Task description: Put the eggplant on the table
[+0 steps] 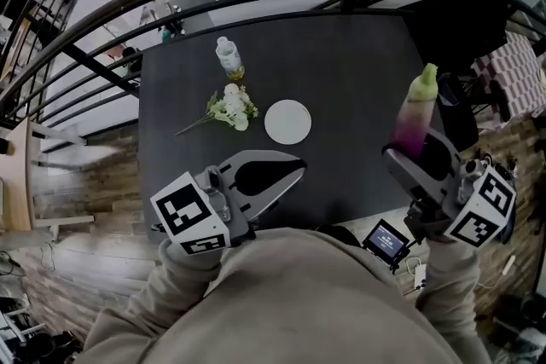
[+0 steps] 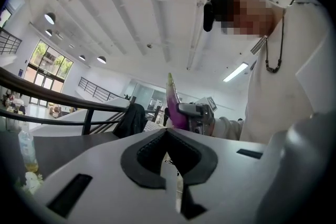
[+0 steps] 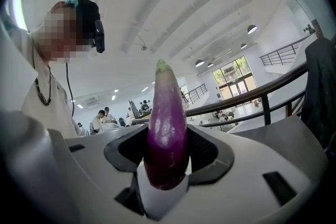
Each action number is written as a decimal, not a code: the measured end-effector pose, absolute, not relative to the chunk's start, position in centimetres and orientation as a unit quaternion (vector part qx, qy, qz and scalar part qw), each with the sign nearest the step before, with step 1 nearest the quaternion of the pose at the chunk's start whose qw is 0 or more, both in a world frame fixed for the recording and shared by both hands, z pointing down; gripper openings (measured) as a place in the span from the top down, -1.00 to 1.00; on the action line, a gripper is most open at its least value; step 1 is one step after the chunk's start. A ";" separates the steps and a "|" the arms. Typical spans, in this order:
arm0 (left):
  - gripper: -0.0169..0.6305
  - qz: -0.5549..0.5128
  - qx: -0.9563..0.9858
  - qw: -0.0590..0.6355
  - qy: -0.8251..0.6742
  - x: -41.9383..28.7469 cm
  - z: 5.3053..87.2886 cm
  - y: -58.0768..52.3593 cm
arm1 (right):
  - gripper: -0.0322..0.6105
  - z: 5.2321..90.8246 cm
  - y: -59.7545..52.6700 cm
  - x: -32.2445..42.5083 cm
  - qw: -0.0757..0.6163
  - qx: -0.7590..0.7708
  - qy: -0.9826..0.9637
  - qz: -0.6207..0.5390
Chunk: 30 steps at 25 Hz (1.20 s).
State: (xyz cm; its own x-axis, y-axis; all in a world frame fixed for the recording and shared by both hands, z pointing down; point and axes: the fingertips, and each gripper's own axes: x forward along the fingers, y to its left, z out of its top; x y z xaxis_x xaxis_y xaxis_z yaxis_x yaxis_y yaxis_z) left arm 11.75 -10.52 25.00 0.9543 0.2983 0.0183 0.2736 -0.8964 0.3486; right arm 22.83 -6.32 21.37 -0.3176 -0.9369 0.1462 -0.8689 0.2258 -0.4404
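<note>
Eggplant (image 1: 417,117) stood upright in the right gripper (image 1: 415,156), its green tip up and its purple lower end clamped between the two jaws. The right gripper view showed this plainly: the dark pads (image 3: 202,150) pressed on either side of the rounded bottom of the eggplant (image 3: 167,134), and most of its length rose free above them. It hung well to the right of the white plate (image 1: 287,121), over the near right part of the dark table (image 1: 358,72), and did not touch the tabletop.

The left gripper (image 1: 294,170) hovered just in front of the plate, on the person's side of it. Its jaws were pressed together with nothing between them, as the left gripper view confirmed at the left gripper (image 2: 167,136). A small bunch of white flowers (image 1: 229,107) lay just left of the plate, and a small bottle (image 1: 228,55) stood beyond the plate to its left.

The main risk, as I judged it, lay in the grip. The skin looked smooth and the hold sat low on a tapering end, so the long free top could lever the eggplant out or let it swing sideways during a fast lowering. Letting go while it stood on end would likely make it topple and roll, and that close to the table's near right edge, far from the plate, it could drop to the floor. Tilting it flat first seemed safer. Squeezing harder to steady it could bruise the flesh.
</note>
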 end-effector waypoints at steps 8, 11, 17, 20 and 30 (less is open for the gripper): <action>0.93 0.006 0.972 0.207 0.113 11.2 23.5 -13.9 | 0.19 20.9 -9.9 22.4 0.049 -0.577 0.774 -0.254; 0.93 -0.003 0.974 0.209 0.093 11.6 22.6 -14.5 | 0.19 20.5 -11.1 22.5 0.039 -0.557 0.790 -0.253; 0.93 -0.008 0.977 0.204 0.056 11.1 22.9 -15.5 | 0.19 21.9 -13.8 22.4 0.030 -0.520 0.814 -0.255; 0.93 -0.005 0.978 0.205 0.036 10.6 23.4 -15.8 | 0.19 22.6 -14.8 22.1 0.028 -0.502 0.825 -0.259; 0.93 -0.003 0.975 0.222 -0.013 9.6 26.1 -17.4 | 0.19 25.5 -17.4 21.2 0.019 -0.459 0.844 -0.277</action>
